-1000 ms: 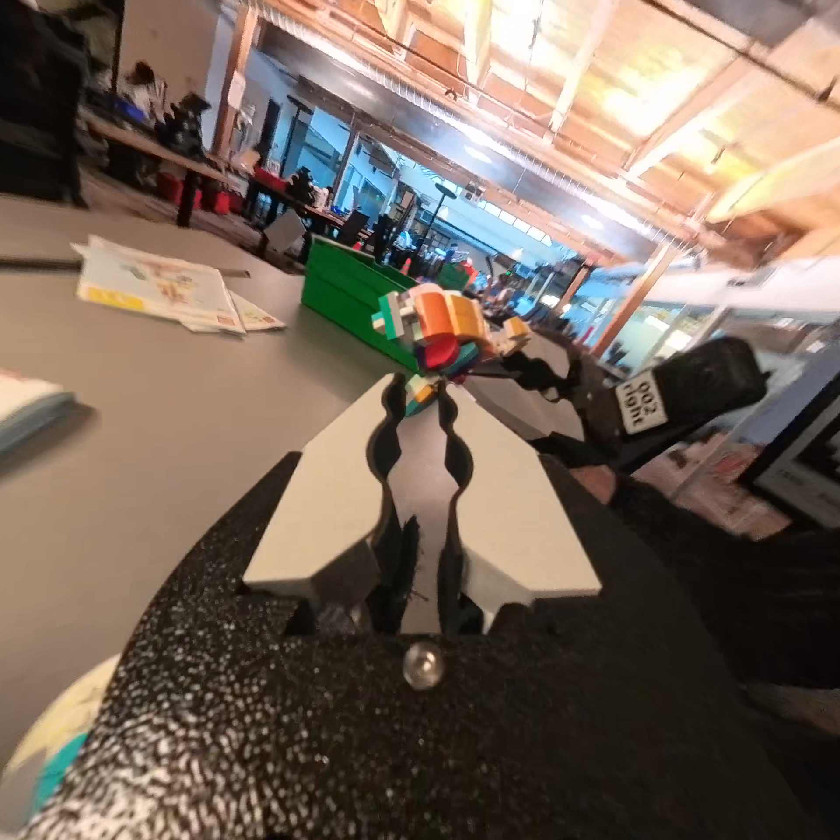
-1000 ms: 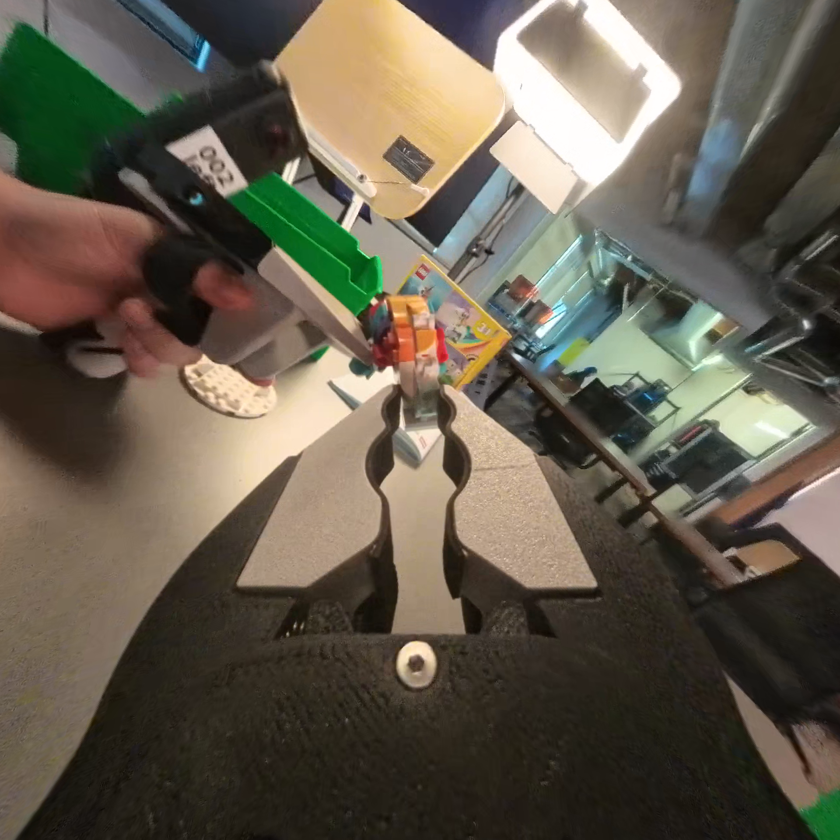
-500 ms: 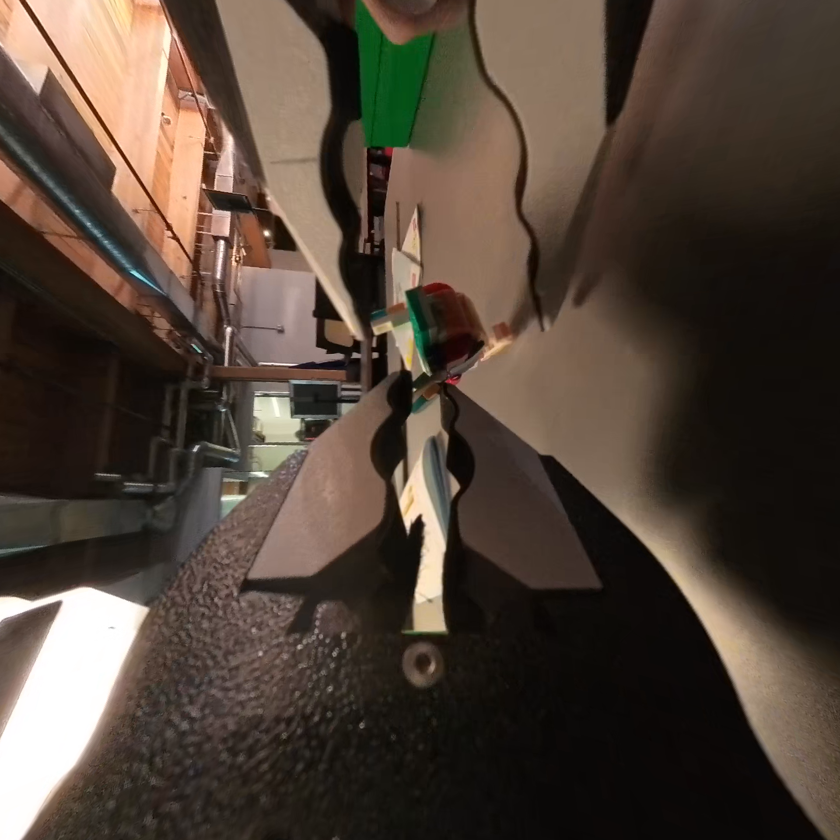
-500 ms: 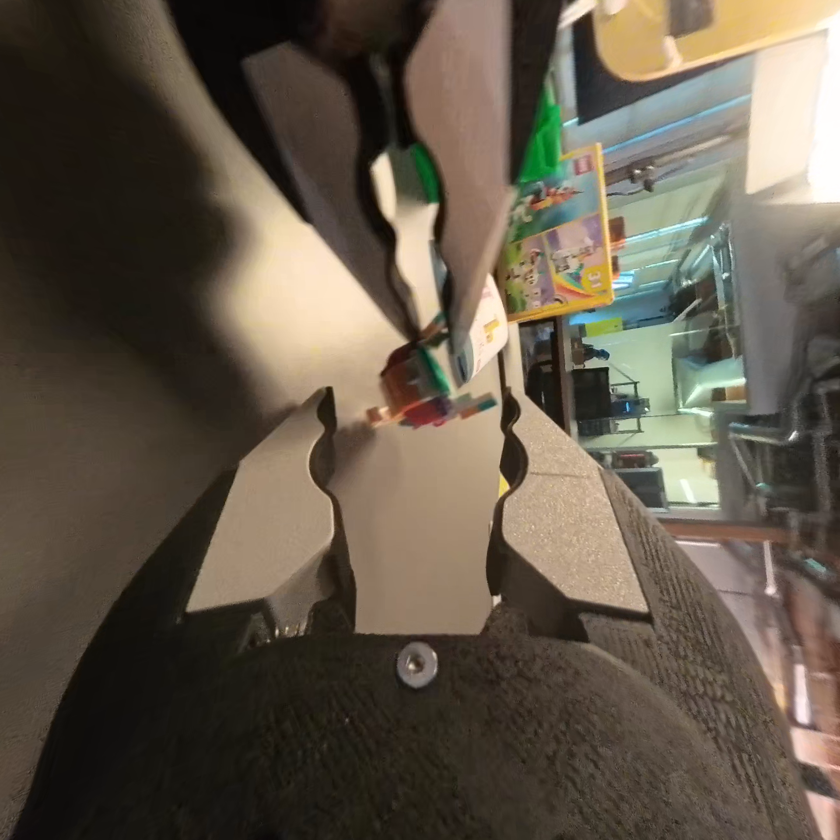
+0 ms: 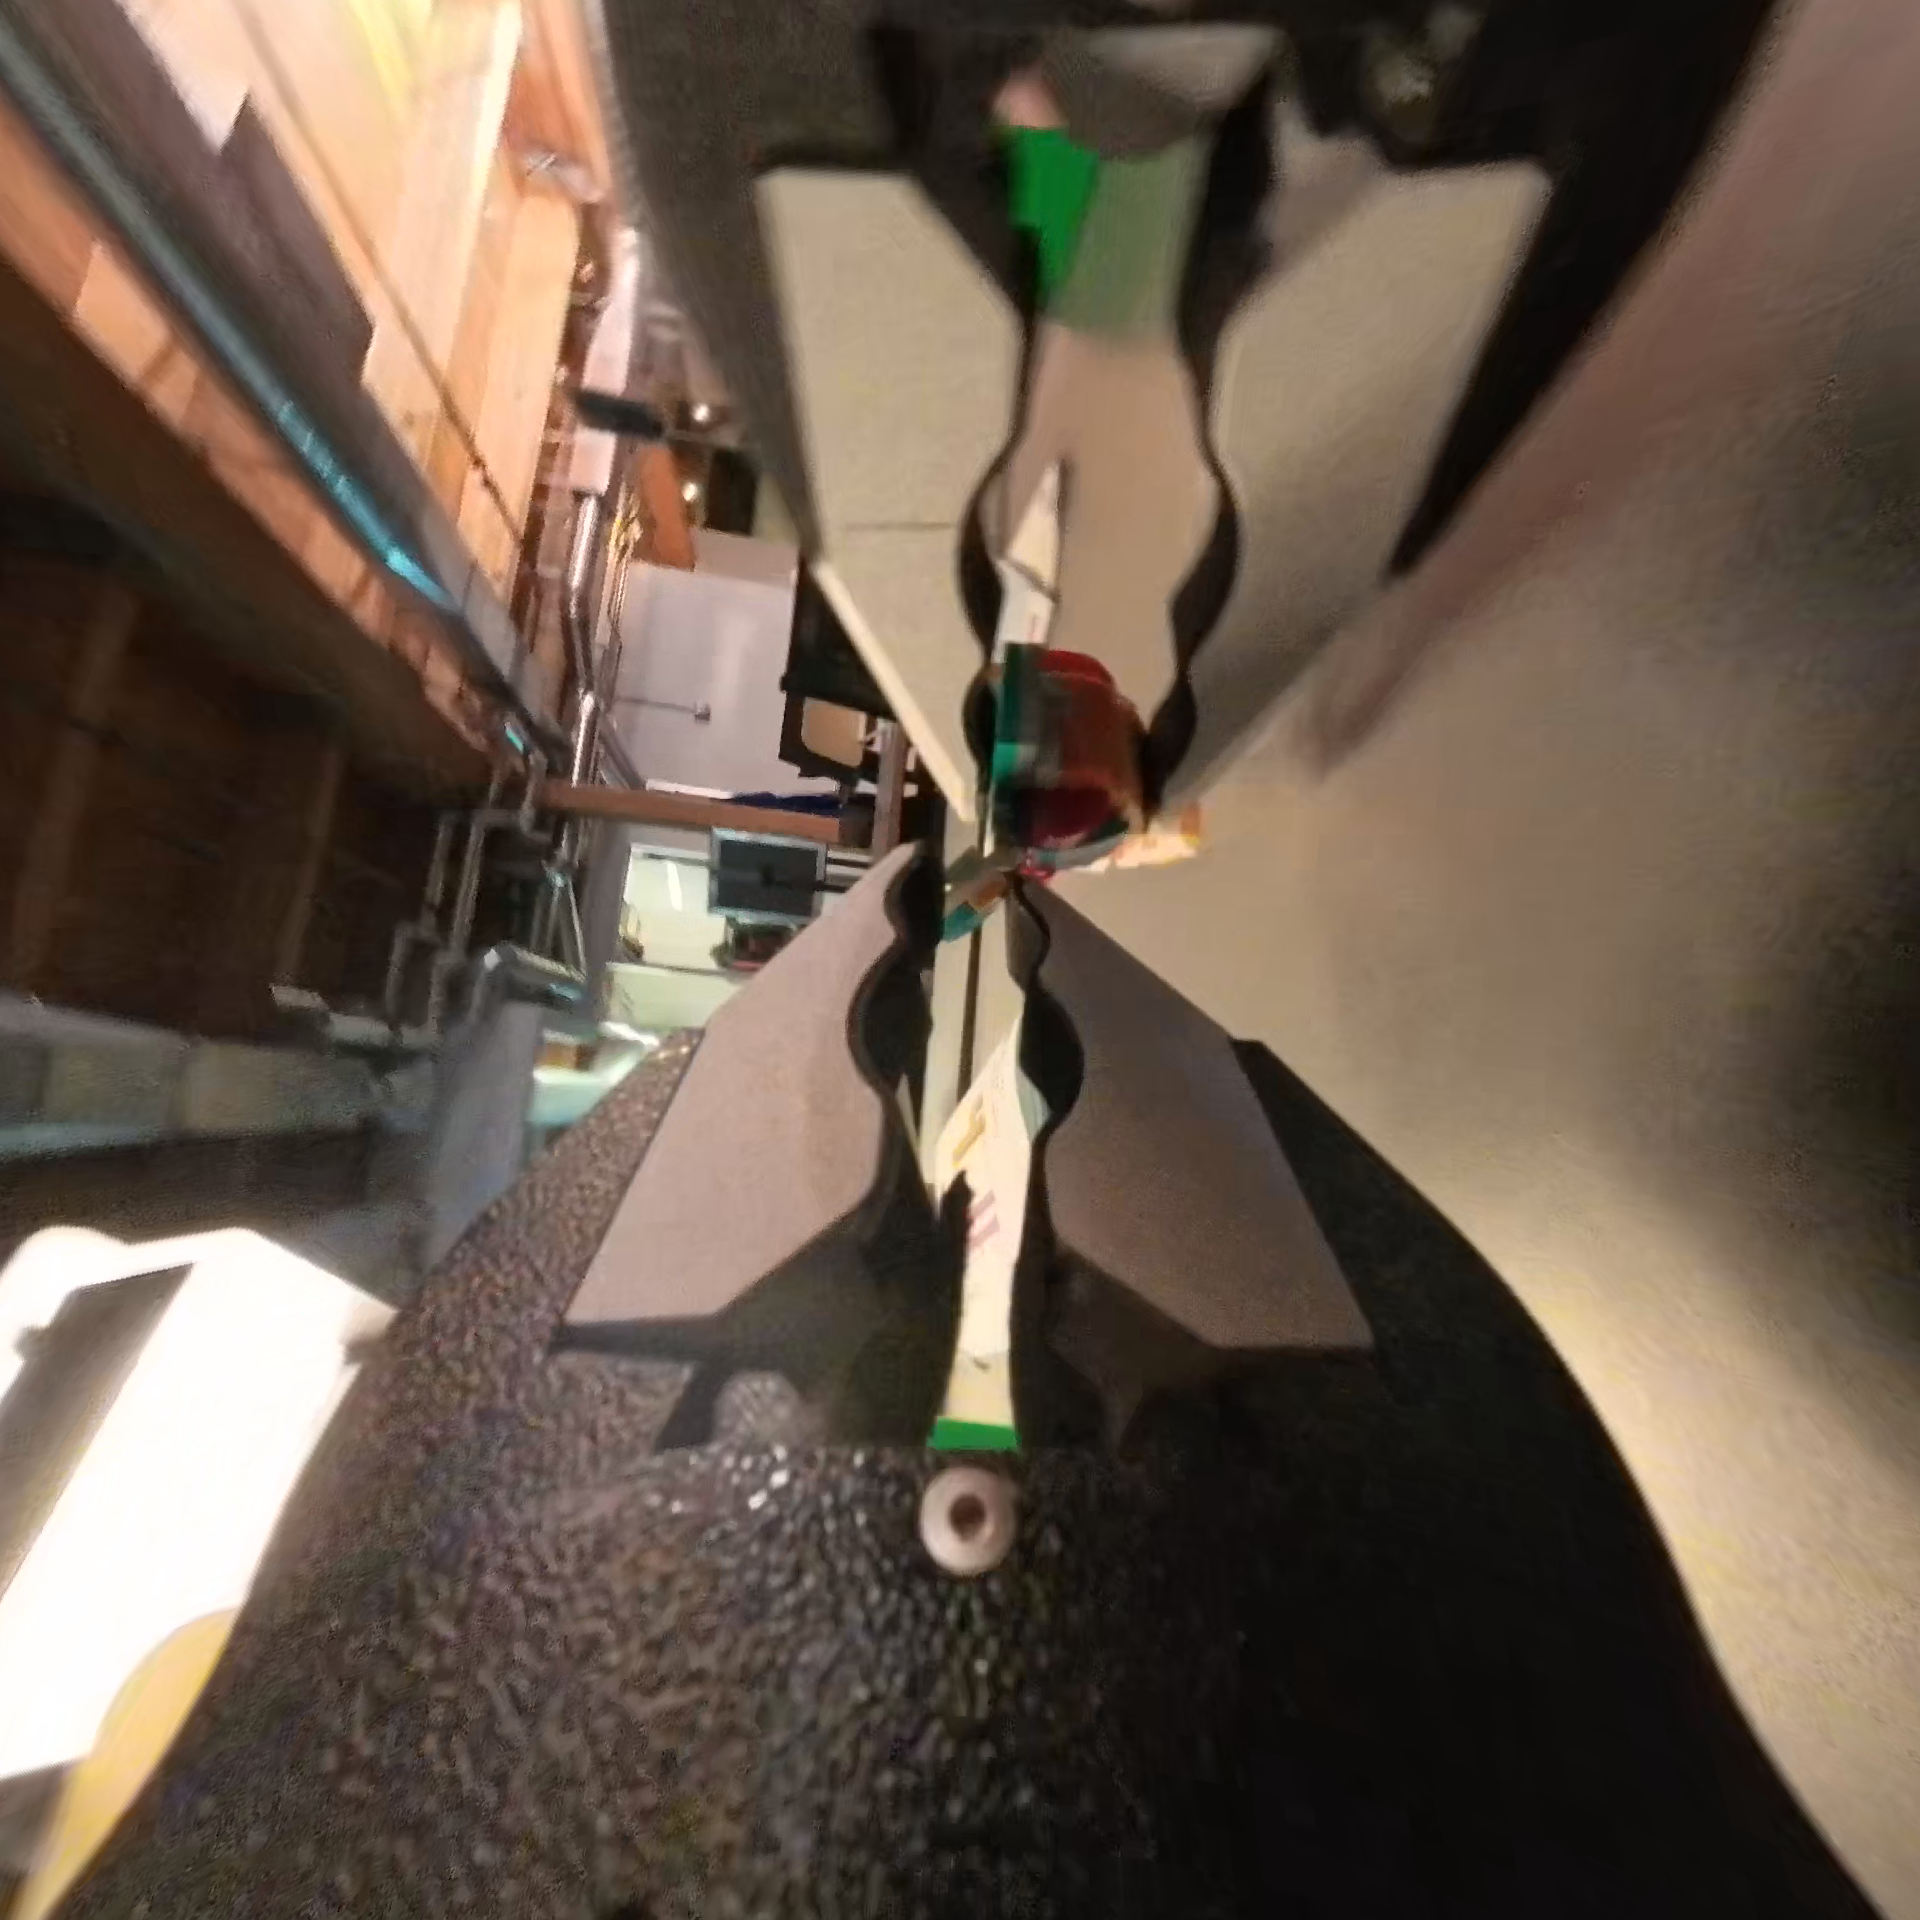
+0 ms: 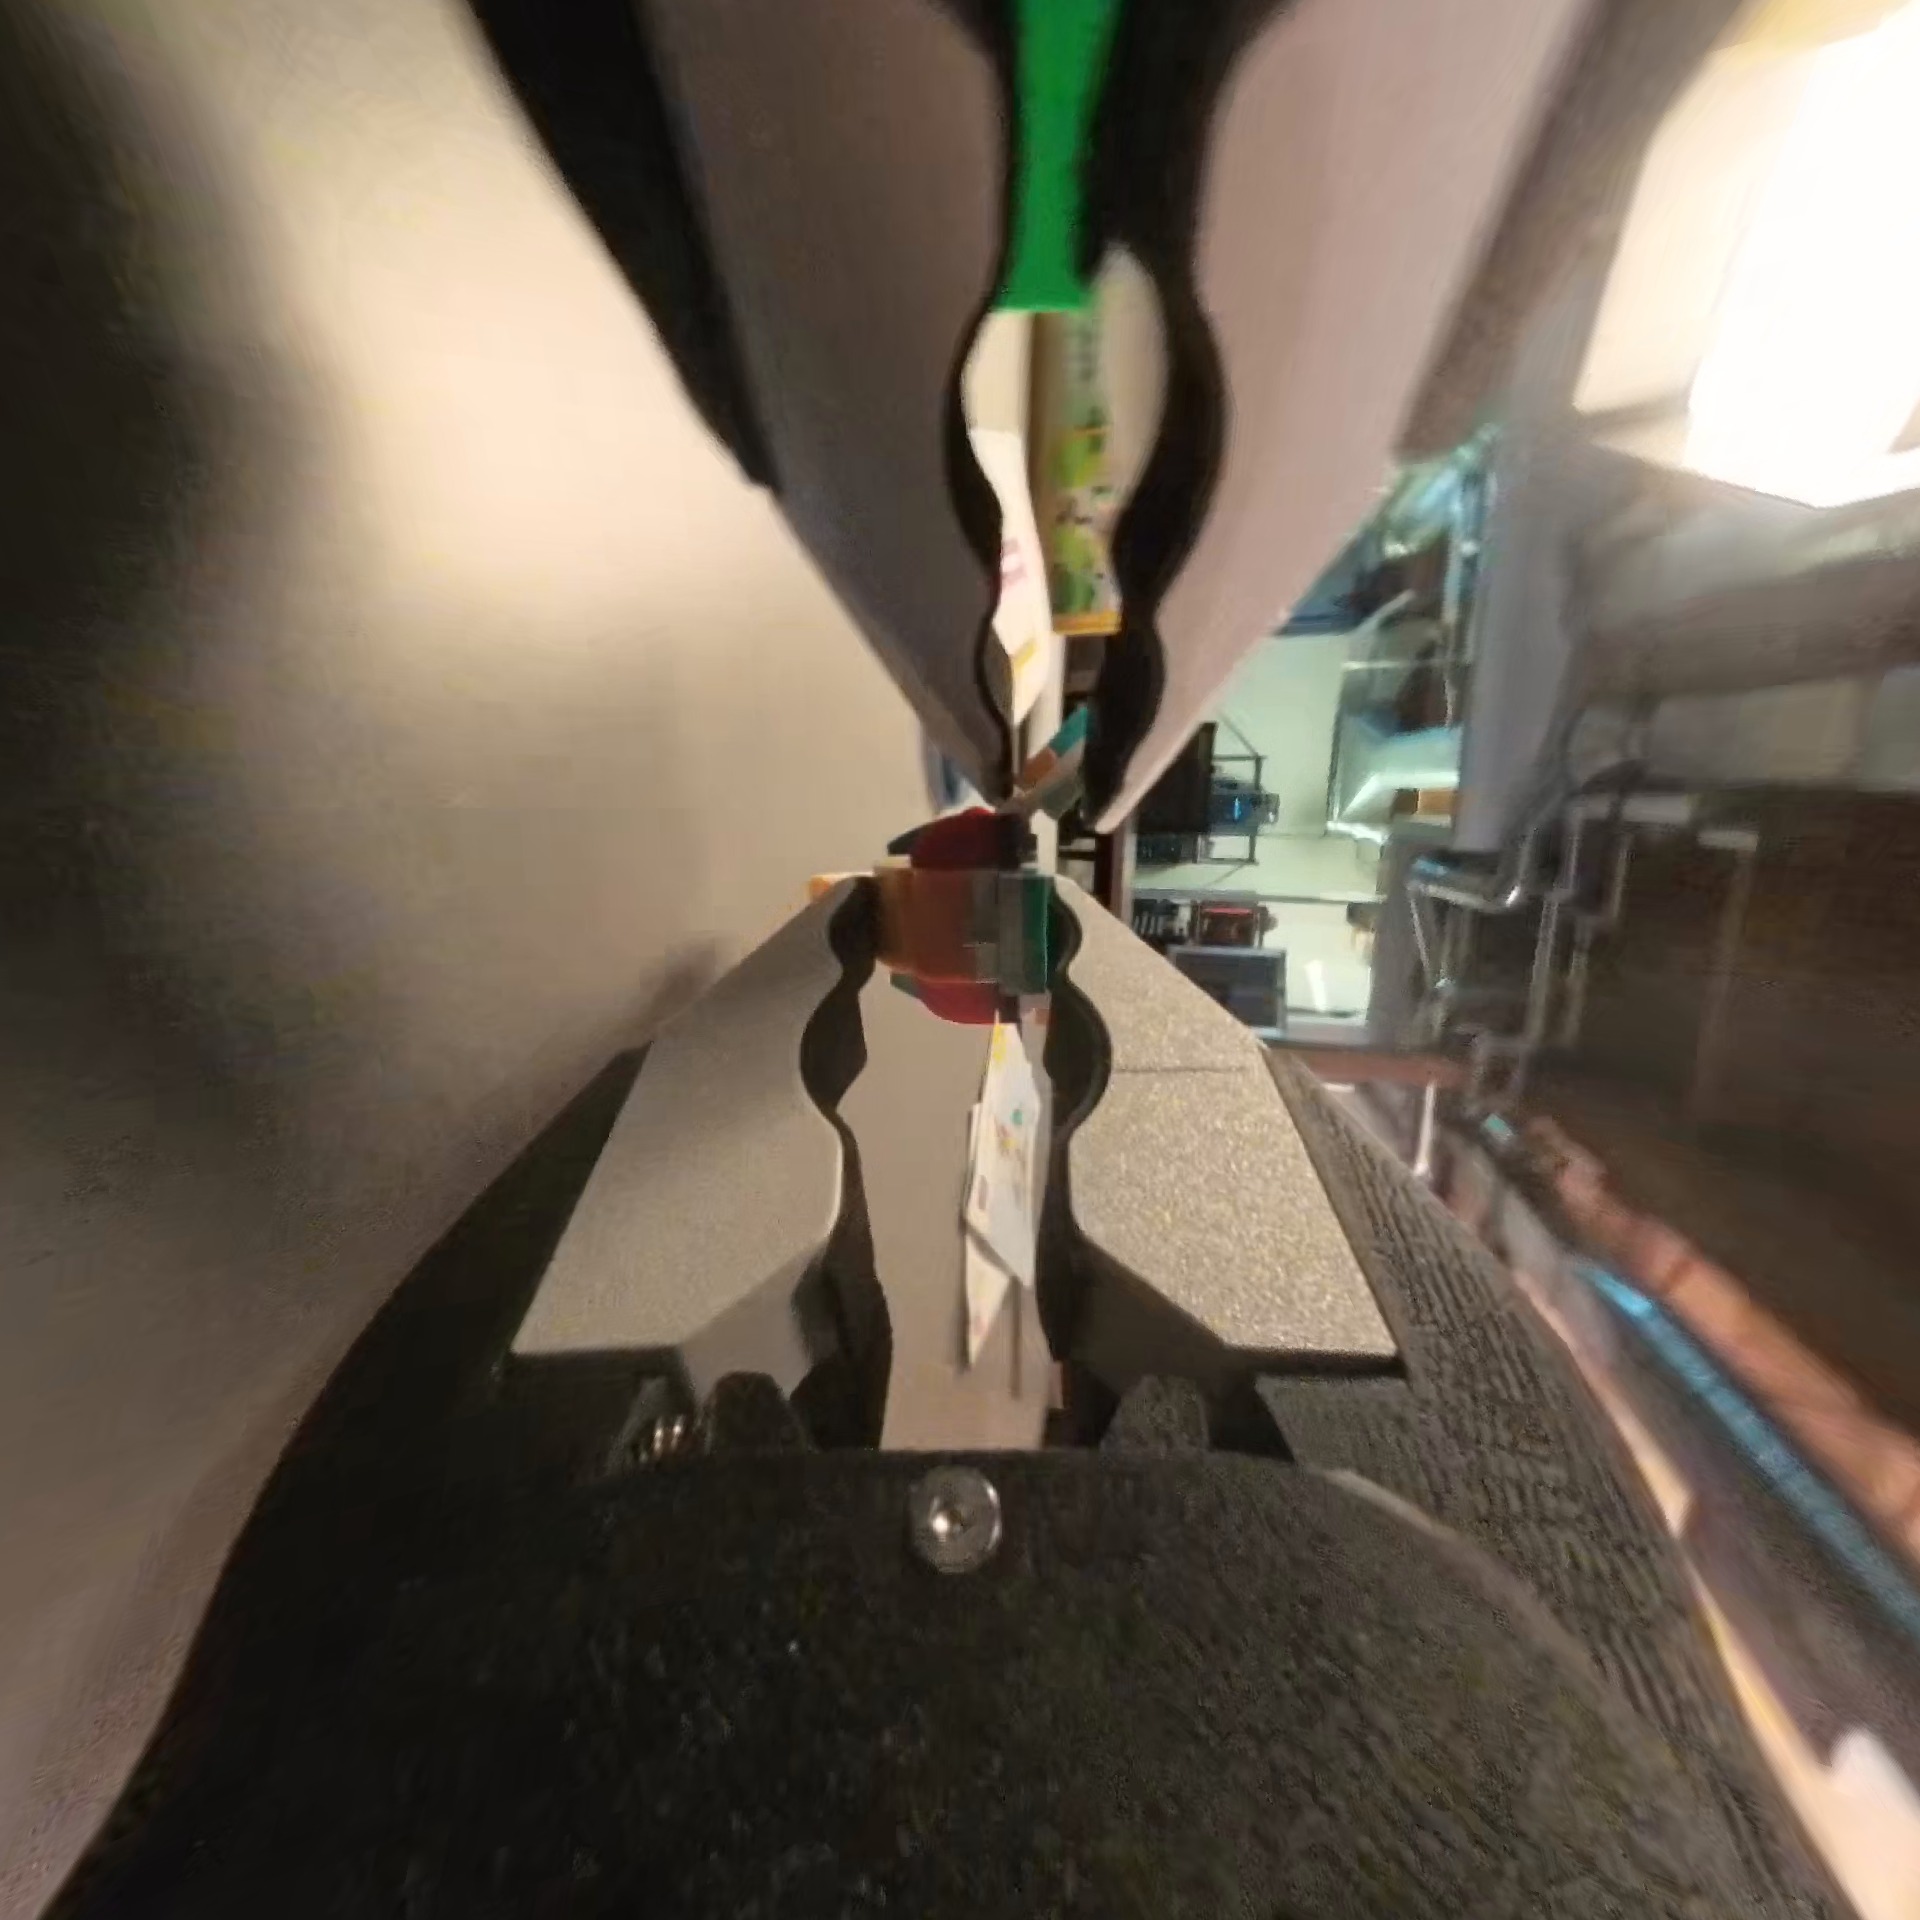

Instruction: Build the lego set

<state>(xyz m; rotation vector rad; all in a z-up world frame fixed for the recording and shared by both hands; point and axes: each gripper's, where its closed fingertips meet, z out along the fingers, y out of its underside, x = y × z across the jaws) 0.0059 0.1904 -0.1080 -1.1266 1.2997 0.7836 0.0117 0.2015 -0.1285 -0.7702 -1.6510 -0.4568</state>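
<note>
A small multicoloured brick model (image 5: 1060, 758), red, orange, teal and green, hangs in the air between my two grippers. My left gripper (image 5: 971, 894) is shut on a thin teal and orange piece sticking out of the model. It also shows in the right wrist view (image 6: 1044, 800), coming in from the top. My right gripper (image 6: 956, 909) is shut across the model's body (image 6: 935, 940), with one pad on the orange side and one on the green side. In the left wrist view the right gripper (image 5: 1065, 805) comes in from the top, facing my left gripper tip to tip.
Both views are rolled about a quarter turn. The grey table (image 5: 1455, 935) stands behind the grippers. A green tray (image 6: 1044, 156), a paper booklet (image 6: 1003, 1164) and a coloured box (image 6: 1086, 499) lie on it. Workshop benches and pipes are farther off. My two grippers' fingertips are within a few centimetres of each other.
Both grippers rolled about a quarter turn. My right gripper let go of the model, opened wide, then closed again across its body. My left gripper kept its hold throughout.
</note>
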